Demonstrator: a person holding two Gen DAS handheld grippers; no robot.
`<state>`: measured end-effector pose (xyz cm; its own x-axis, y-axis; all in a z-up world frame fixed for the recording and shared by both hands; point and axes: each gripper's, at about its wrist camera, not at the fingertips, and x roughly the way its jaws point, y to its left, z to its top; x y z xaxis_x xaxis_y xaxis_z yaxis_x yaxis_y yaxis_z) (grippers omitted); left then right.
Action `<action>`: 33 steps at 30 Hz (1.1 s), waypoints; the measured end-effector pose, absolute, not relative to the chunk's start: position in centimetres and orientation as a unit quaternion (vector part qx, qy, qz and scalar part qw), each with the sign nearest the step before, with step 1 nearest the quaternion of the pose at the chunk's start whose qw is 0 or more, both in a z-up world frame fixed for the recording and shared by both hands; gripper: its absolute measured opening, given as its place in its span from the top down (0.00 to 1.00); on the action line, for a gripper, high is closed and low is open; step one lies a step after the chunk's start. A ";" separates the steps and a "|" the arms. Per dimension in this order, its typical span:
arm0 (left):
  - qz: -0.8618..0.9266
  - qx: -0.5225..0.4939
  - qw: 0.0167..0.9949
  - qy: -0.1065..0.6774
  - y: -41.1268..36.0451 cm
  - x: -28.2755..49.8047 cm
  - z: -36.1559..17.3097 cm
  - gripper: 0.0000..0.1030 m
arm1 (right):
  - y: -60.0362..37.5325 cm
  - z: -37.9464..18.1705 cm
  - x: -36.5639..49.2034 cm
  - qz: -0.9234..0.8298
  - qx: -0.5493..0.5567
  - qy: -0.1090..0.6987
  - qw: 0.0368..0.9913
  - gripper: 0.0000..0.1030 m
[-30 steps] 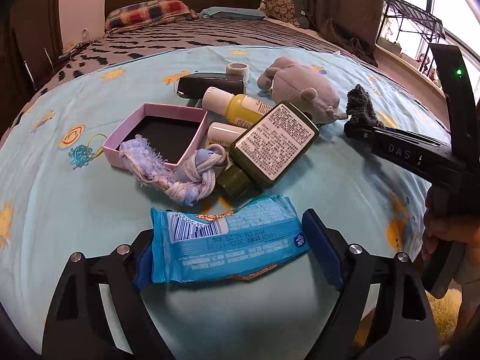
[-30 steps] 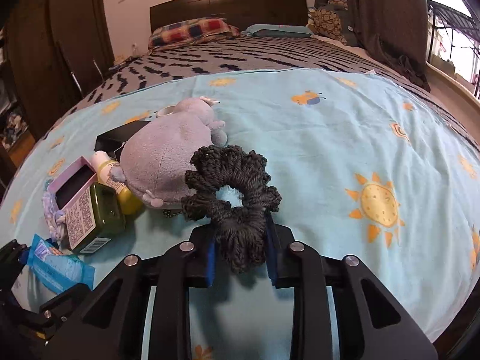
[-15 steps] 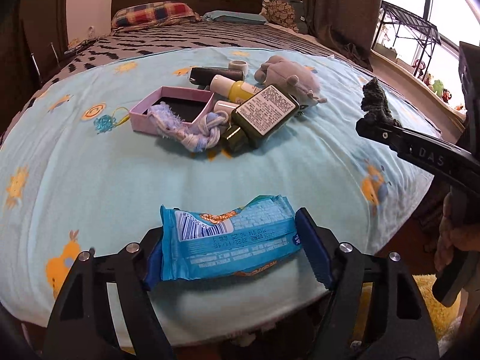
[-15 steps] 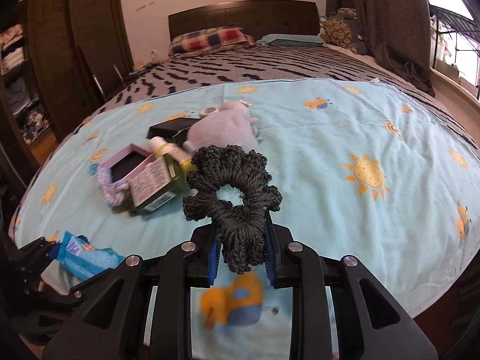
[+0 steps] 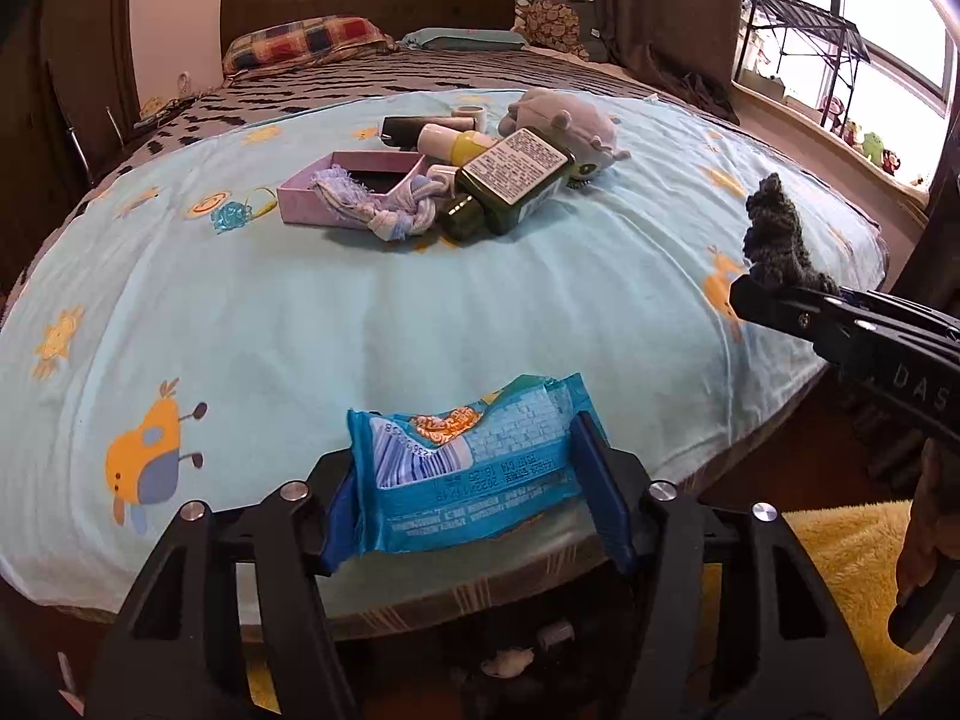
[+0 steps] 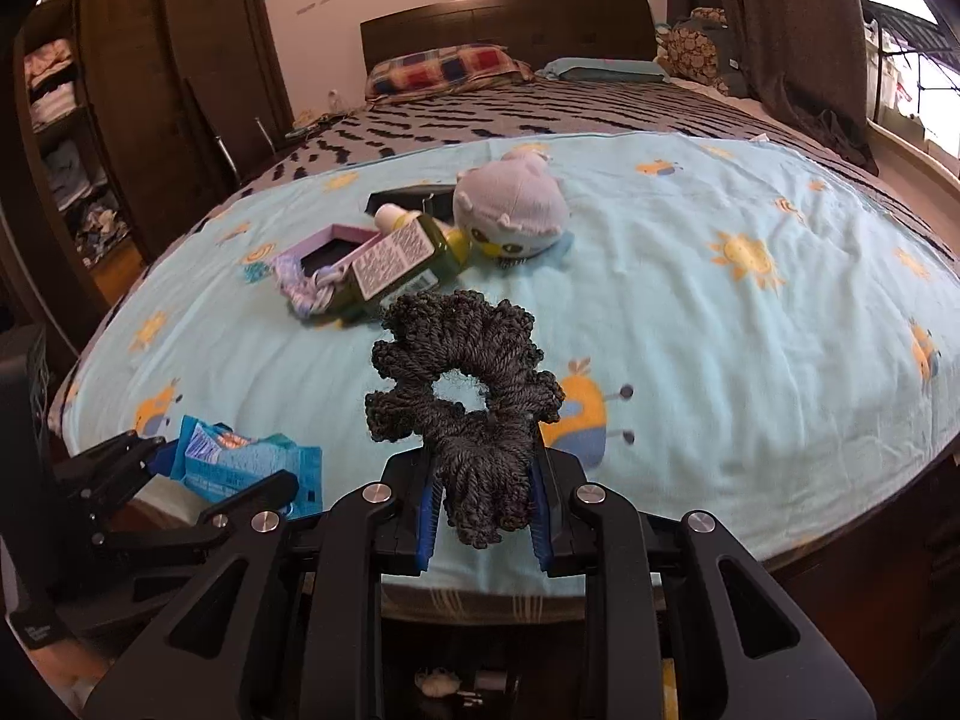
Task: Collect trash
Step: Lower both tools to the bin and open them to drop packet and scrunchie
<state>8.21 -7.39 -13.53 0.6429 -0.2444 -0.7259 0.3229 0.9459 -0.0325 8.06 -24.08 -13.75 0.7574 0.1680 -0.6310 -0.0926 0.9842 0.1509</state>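
Note:
A crumpled blue snack wrapper [image 5: 474,468] sits between the blue pads of my left gripper [image 5: 474,501], buckled upward as the jaws are closing on it, held above the bed's near edge. The same wrapper [image 6: 240,462] shows low left in the right wrist view, in the left gripper [image 6: 198,480]. My right gripper [image 6: 483,504] is shut on a dark grey knitted scrunchie [image 6: 462,384], which stands up from the pads. From the left wrist view, that scrunchie [image 5: 777,240] and the right gripper's black body [image 5: 840,324] come in from the right.
On the light blue sheet [image 5: 360,312] lies a pile: a pink box [image 5: 348,186], a knotted rope toy [image 5: 396,219], a dark green bottle [image 5: 510,180], a yellow bottle [image 5: 456,144], a grey plush [image 5: 564,120]. Floor and a yellow rug [image 5: 840,546] lie below the bed edge.
Both grippers have drawn back from the pile toward the bed's near edge, carrying wrapper and scrunchie. The left jaws have narrowed, and the wrapper has buckled between them.

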 end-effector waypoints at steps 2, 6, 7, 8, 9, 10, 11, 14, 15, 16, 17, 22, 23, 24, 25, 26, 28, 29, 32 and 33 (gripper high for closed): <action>-0.159 0.046 0.905 0.393 -7.1 7.6 -13.8 0.52 | -24.1 -14.4 7.3 0.072 0.060 0.346 0.934 0.76; -0.158 0.039 0.904 0.395 -6.6 6.8 -14.2 0.66 | -23.6 -15.8 5.9 0.077 0.067 0.356 0.929 0.76; -0.161 0.032 0.903 0.397 -6.5 6.6 -14.2 0.69 | -23.6 -16.1 5.6 0.078 0.070 0.359 0.928 0.76; -0.164 0.026 0.902 0.399 -6.3 6.5 -14.3 0.71 | -23.5 -16.5 5.3 0.079 0.073 0.362 0.926 0.76; -0.167 0.024 0.900 0.402 -6.3 6.4 -14.4 0.72 | -23.5 -16.8 5.1 0.080 0.075 0.363 0.925 0.76; -0.169 0.023 0.899 0.403 -6.3 6.2 -14.4 0.73 | -23.4 -17.1 4.8 0.081 0.077 0.367 0.924 0.76; -0.172 0.021 0.898 0.405 -6.3 6.0 -14.5 0.74 | -23.4 -17.3 4.5 0.081 0.079 0.368 0.923 0.76; -0.183 0.018 0.893 0.411 -6.2 5.2 -15.0 0.76 | -23.2 -18.1 3.7 0.083 0.079 0.375 0.920 0.76; -0.187 0.016 0.890 0.415 -6.2 4.9 -15.2 0.77 | -23.1 -18.4 3.4 0.082 0.078 0.378 0.919 0.76; -0.190 0.014 0.888 0.418 -6.2 4.5 -15.4 0.77 | -23.0 -18.7 3.2 0.082 0.077 0.380 0.918 0.76; -0.191 0.014 0.886 0.422 -6.2 4.1 -15.7 0.77 | -22.9 -19.1 2.9 0.081 0.075 0.384 0.917 0.76; -0.196 0.015 0.872 0.449 -6.4 2.5 -18.0 0.77 | -22.8 -22.1 2.5 0.073 0.075 0.420 0.902 0.76; -0.196 0.016 0.868 0.457 -6.5 2.2 -18.8 0.77 | -22.9 -22.7 2.6 0.072 0.076 0.426 0.899 0.76; -0.196 0.017 0.863 0.465 -6.6 2.1 -19.4 0.77 | -22.9 -23.3 2.6 0.071 0.078 0.433 0.895 0.76; -0.195 0.016 0.858 0.474 -6.7 1.9 -20.2 0.77 | -23.0 -24.1 2.6 0.069 0.080 0.441 0.891 0.76; -0.194 0.017 0.854 0.483 -6.7 1.8 -21.0 0.77 | -23.0 -24.7 2.6 0.068 0.081 0.447 0.888 0.76; -0.192 0.021 0.846 0.497 -6.9 1.6 -22.5 0.77 | -23.1 -26.0 2.7 0.067 0.086 0.462 0.880 0.76; -0.192 0.021 0.843 0.503 -7.0 1.5 -23.3 0.77 | -23.1 -26.6 2.7 0.067 0.089 0.468 0.877 0.76; -0.192 0.013 0.831 0.521 -7.0 1.2 -25.4 0.77 | -22.9 -28.5 2.7 0.069 0.092 0.487 0.866 0.76; -0.192 0.010 0.827 0.528 -7.0 1.2 -26.1 0.77 | -22.7 -29.2 2.7 0.070 0.094 0.494 0.862 0.76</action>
